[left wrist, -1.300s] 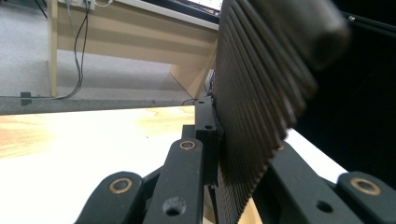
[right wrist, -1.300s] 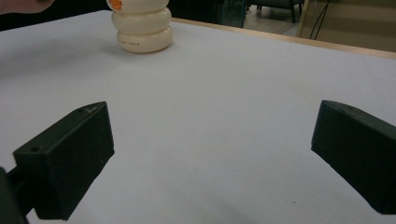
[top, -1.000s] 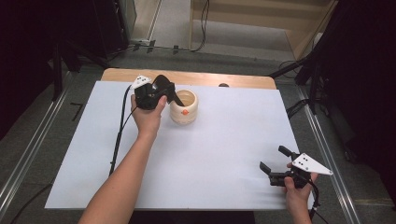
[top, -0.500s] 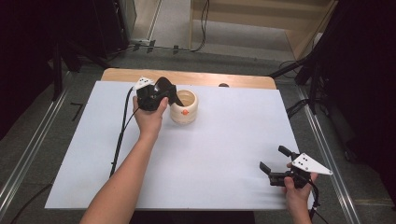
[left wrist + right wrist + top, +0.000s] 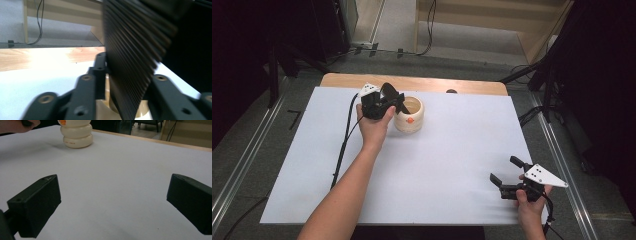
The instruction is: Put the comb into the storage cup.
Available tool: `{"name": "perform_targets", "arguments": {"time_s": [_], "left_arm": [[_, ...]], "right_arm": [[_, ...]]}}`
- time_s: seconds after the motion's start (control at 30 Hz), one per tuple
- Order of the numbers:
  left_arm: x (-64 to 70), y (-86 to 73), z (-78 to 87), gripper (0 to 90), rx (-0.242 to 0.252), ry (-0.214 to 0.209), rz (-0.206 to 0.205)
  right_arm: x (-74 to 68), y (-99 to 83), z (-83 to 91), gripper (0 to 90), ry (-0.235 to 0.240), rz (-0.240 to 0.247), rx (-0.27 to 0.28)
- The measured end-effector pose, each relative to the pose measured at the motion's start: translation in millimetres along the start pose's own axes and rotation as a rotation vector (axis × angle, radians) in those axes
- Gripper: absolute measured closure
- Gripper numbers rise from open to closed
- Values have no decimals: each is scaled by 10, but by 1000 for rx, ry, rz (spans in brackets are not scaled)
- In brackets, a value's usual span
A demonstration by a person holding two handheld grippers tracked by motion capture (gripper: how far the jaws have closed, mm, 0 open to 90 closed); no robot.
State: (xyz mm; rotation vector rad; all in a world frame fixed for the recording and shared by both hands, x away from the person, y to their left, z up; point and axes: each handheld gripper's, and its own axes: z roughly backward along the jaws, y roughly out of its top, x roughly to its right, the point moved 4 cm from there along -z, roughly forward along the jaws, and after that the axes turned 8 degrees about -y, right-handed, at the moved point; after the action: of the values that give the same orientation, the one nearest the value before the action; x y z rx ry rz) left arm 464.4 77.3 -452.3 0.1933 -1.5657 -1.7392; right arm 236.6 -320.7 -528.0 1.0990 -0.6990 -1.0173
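A cream, ribbed pot (image 5: pixel 408 114) with a rounded, stacked-ring body and a small orange mark on its side stands upright on the far left part of the white sheet (image 5: pixel 452 165) that covers the worktop; a strip of pale wood (image 5: pixel 422 82) shows along the worktop's far edge, with a small dark round thing (image 5: pixel 451 91) lying on it; the sheet is smooth, matt and flat.

The left gripper (image 5: pixel 393 98) is held at the pot's left rim, its black body gripped in the left hand (image 5: pixel 373 125), a black cable (image 5: pixel 343 145) trailing back over the sheet toward the person; in the left gripper view a broad, dark, finely ridged slab (image 5: pixel 135 50) stands tilted between the black jointed links, with the pot's cream rim (image 5: pixel 142 111) just below it; whether the jaws are open or closed on anything I cannot tell, as the view is too near and blurred.

The right gripper (image 5: pixel 508 175) rests low at the near right corner of the sheet, well apart from the pot, held in the right hand (image 5: pixel 528 205), the grey three-cornered plate on top; its jaws stand wide apart with nothing between them; in the right gripper view the two blocky black jaws frame bare sheet, and the pot (image 5: pixel 76 133) stands far off at the upper left, its glossy rings plainly rounded.
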Motion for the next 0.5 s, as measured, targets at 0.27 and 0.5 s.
{"name": "perform_targets", "arguments": {"time_s": [0.27,0.5], "left_arm": [[23,4,35,230,-27,0,-39],[88,28,94,0,-9,11,-100]], "right_arm": [[-3,0,-5,0,2,4,0],[-7,-1,-4,0,2,7,-3]]}}
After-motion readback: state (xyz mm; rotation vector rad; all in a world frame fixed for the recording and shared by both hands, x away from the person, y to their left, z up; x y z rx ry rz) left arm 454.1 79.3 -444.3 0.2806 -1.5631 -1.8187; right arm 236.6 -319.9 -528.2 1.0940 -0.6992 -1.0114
